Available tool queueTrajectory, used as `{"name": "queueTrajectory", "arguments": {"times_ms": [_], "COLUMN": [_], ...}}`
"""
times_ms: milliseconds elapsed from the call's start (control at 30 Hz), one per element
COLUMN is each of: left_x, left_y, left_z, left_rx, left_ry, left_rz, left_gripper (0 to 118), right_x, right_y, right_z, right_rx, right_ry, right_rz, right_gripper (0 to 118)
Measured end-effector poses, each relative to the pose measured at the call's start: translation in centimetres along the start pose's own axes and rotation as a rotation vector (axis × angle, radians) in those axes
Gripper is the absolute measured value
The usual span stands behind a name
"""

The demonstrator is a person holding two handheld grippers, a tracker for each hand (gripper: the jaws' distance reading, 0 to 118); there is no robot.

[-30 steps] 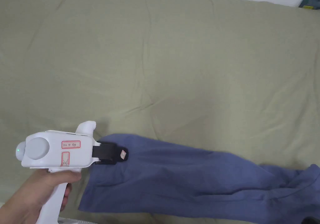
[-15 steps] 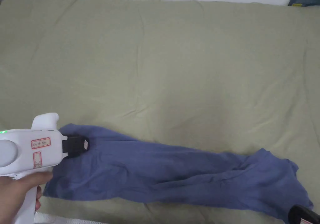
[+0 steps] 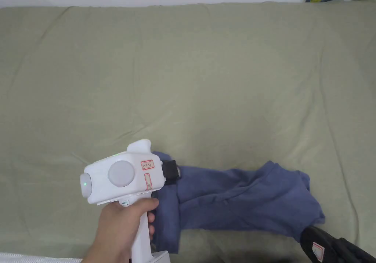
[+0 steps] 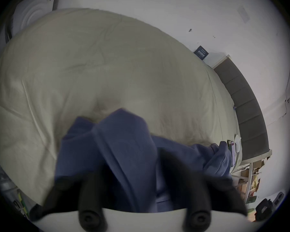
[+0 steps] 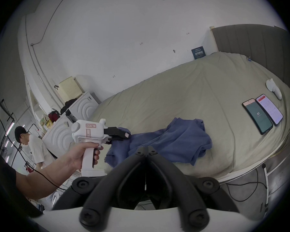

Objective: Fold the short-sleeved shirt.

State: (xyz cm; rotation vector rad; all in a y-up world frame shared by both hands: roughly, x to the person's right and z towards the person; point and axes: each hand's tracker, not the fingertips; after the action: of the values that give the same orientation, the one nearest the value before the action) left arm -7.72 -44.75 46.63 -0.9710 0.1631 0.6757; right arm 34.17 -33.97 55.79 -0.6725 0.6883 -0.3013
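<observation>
**Now gathering the blue shirt along the bed's near edge**

Clearly the left gripper (image 3: 175, 172) is pinching one end of the blue short-sleeved shirt (image 3: 242, 201), with the cloth running up between its two dark jaws in the left gripper view, so the jaws are closing on fabric and nothing else. The shirt is lying in a loose, rumpled band on the pale green bedsheet (image 3: 191, 84), close to the near edge, and part of it is draping down beside the person's left hand (image 3: 121, 227). Holding that end is probably serving to lift it over toward the other end, which would make the fold.

At the opposite end, the right gripper (image 5: 146, 151) is sitting just beside the shirt's corner. Its jaws are meeting at the tips in the right gripper view, yet I cannot tell whether any cloth is caught between them.

Farther along the bed, two phones (image 5: 262, 115) are lying well apart from the shirt, out of the folding area.
</observation>
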Motion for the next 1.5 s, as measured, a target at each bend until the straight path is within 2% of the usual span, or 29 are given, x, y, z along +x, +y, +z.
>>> {"name": "queueTrajectory", "arguments": {"times_ms": [67,100,200,300,400,433,467,500,533,600,733,933,1100,1133,1233,1333,1433,1500], "left_x": [0.4,0.9,1.4,-0.2,-3.3,-4.2,-4.8,-5.2,-5.4,-5.0,-2.7,3.1,6.2,6.3,6.0,5.1,3.9,3.2], "left_y": [0.0,0.2,0.6,-0.5,-1.0,-1.0,-1.0,-1.1,-1.0,-1.3,-2.2,-3.3,-4.8,-4.9,-4.6,-4.8,-6.0,-6.4], "left_z": [0.9,2.2,7.8,12.6,12.5,11.6,10.5,9.3,7.3,5.2,2.9,-0.1,-3.5,-3.3,-0.5,5.5,10.4,12.1], "left_rx": [0.010,0.038,0.107,0.284,0.333,0.299,0.237,0.200,0.164,0.124,0.090,0.063,-0.041,-0.015,0.007,0.122,0.249,0.270], "left_ry": [-0.048,-0.065,-0.228,-0.241,-0.025,0.068,0.091,0.076,0.090,0.147,-0.044,-0.118,-0.102,-0.064,-0.098,-0.122,0.035,0.122], "left_rz": [-0.026,-0.063,-0.190,-0.233,-0.192,-0.168,-0.171,-0.201,-0.229,-0.262,-0.241,-0.351,-0.396,-0.419,-0.390,-0.448,-0.513,-0.609], "left_gripper": [97,112,114,114,113,109,93,57,15,14,14,14,14,14,14,14,14,14], "right_x": [0.4,0.7,0.8,0.8,0.9,0.8,0.8,0.8,0.7,0.7,1.2,1.9,2.2,2.2,2.0,1.1,0.4,-0.2], "right_y": [0.0,0.0,-0.2,-0.5,-0.8,-0.8,-0.8,-0.8,-0.8,-0.8,-0.7,-0.8,-0.7,-0.6,-0.4,-0.5,-0.9,-1.2], "right_z": [0.1,0.1,0.1,-0.2,-0.7,-0.8,-0.8,-0.8,-0.9,-0.8,-0.3,-0.1,0.2,0.2,0.5,0.7,0.3,-0.3], "right_rx": [0.005,0.004,0.002,0.003,-0.010,-0.014,-0.017,-0.020,-0.023,-0.026,-0.012,-0.021,-0.017,-0.016,-0.013,-0.015,-0.027,-0.041], "right_ry": [-0.003,-0.003,-0.003,-0.003,0.007,0.010,0.014,0.019,0.022,0.021,0.000,-0.025,-0.032,-0.035,-0.045,-0.055,-0.035,-0.024], "right_rz": [-0.004,-0.008,-0.007,-0.004,-0.022,-0.023,-0.023,-0.024,-0.023,-0.016,-0.035,-0.045,-0.051,-0.048,-0.026,0.025,0.029,0.034], "right_gripper": [0,0,0,0,0,0,0,0,0,0,0,0,0,0,0,0,0,0]}}
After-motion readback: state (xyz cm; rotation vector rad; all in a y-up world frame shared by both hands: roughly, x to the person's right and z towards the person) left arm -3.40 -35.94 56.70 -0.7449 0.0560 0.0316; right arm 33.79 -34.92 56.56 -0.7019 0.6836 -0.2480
